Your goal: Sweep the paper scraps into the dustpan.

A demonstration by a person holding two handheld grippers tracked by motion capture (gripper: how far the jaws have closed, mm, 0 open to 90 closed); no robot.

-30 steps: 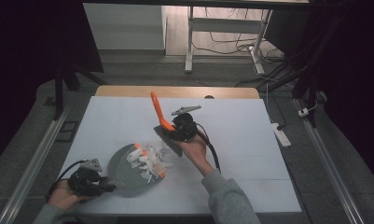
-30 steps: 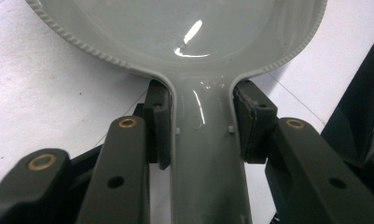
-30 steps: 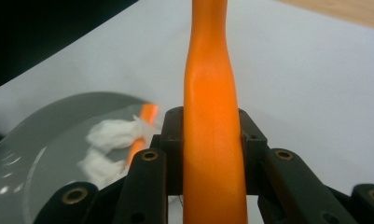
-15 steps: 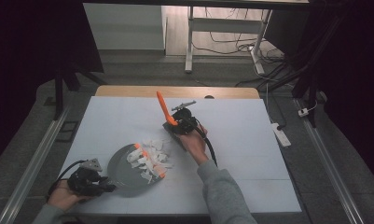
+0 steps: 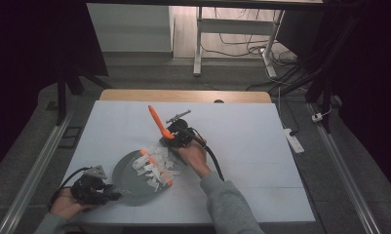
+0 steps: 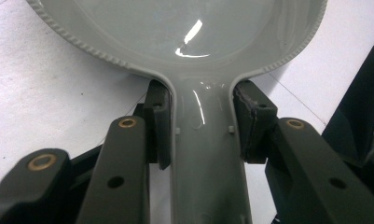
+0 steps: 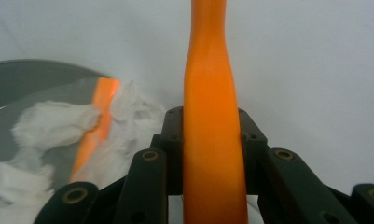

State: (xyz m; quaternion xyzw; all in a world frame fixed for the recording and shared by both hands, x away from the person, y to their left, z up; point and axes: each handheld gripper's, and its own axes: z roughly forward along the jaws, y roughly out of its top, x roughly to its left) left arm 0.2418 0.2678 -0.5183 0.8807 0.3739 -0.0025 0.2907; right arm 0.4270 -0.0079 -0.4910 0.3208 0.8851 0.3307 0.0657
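From above I see a white counter (image 5: 242,146) with a grey pan (image 5: 129,178) near its front-left corner, holding a heap of white shredded pieces (image 5: 156,168) mixed with orange sticks (image 5: 145,153). My left claw (image 5: 110,192), at the front-left edge, is clamped on the pan's handle (image 6: 205,158); in the left gripper view both pads press its sides just below the bowl. My right claw (image 5: 168,136), near the counter's middle and just beyond the pan, grips an orange utensil handle (image 5: 156,121) that slants up toward the far edge. In the right gripper view that handle (image 7: 212,140) rises between the closed jaws, with the heap to its left. A wooden strip (image 5: 183,95) runs along the far edge; a power strip (image 5: 293,140) lies on the floor off the right edge.
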